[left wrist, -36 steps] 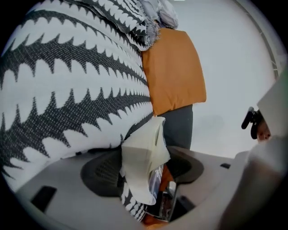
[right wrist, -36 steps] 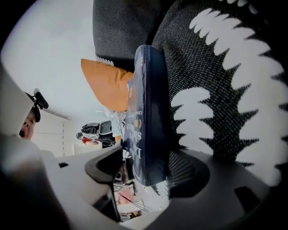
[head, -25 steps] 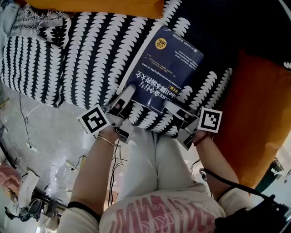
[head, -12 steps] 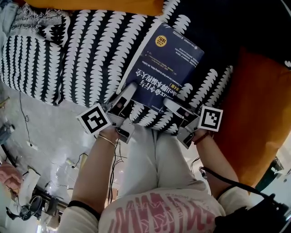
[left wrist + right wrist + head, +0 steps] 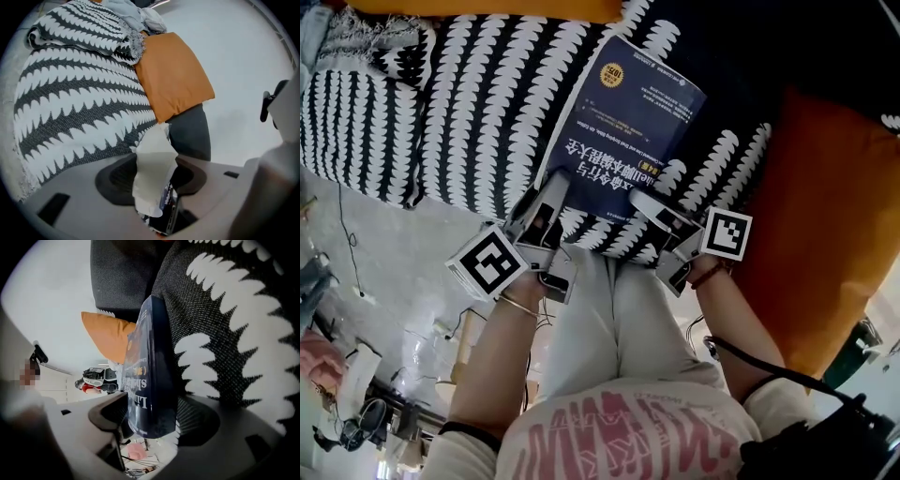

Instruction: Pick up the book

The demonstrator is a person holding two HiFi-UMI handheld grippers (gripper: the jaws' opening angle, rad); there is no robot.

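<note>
The head view looks steeply down on the book (image 5: 623, 131), which lies at the near edge of the patterned blanket (image 5: 478, 103). The left gripper view sits low and very close at the book's near left corner, facing across the blanket toward an orange cushion (image 5: 171, 75). The right gripper view is equally close at the near right corner and faces along the cover. The orange shape (image 5: 105, 338) beyond is possibly that same cushion.

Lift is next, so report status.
Left hand-held gripper: jaws just closing on book pages. Right hand-held gripper clamped on its corner. Nothing on top.
</note>
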